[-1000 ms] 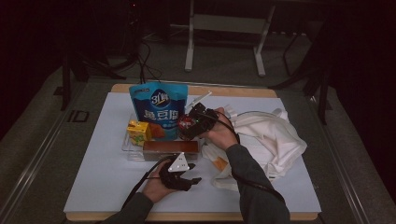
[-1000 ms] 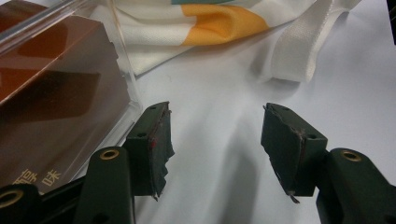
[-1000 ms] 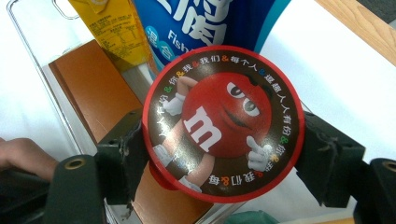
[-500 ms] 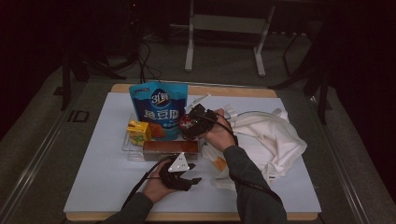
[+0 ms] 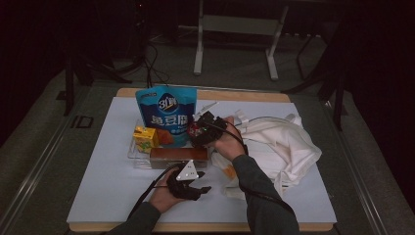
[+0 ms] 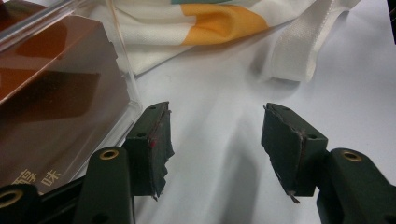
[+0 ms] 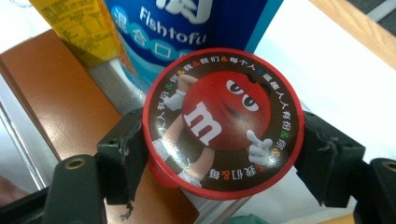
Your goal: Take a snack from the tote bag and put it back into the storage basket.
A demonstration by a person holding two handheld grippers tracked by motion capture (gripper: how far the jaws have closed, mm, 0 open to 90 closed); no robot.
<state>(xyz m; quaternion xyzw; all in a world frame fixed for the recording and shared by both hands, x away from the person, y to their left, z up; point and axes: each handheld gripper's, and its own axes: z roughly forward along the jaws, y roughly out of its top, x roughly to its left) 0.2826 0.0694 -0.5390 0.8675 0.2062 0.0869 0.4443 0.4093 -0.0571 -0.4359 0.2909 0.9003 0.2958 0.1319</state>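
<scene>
The candy tub (image 7: 223,123), its red lid up, sits clamped between the jaws of the right gripper (image 7: 223,140), held above the clear tray (image 5: 134,154) beside the blue pouch (image 5: 166,115), the yellow carton (image 5: 145,138) and the brown box (image 5: 178,155). The left gripper (image 6: 215,140) rests low on the table (image 5: 107,186) by the tray's corner, jaws apart with nothing between them. Judging by this, the tub is picked up but not yet put down, and the white bag (image 5: 284,147) at the right looks a likely place for it
</scene>
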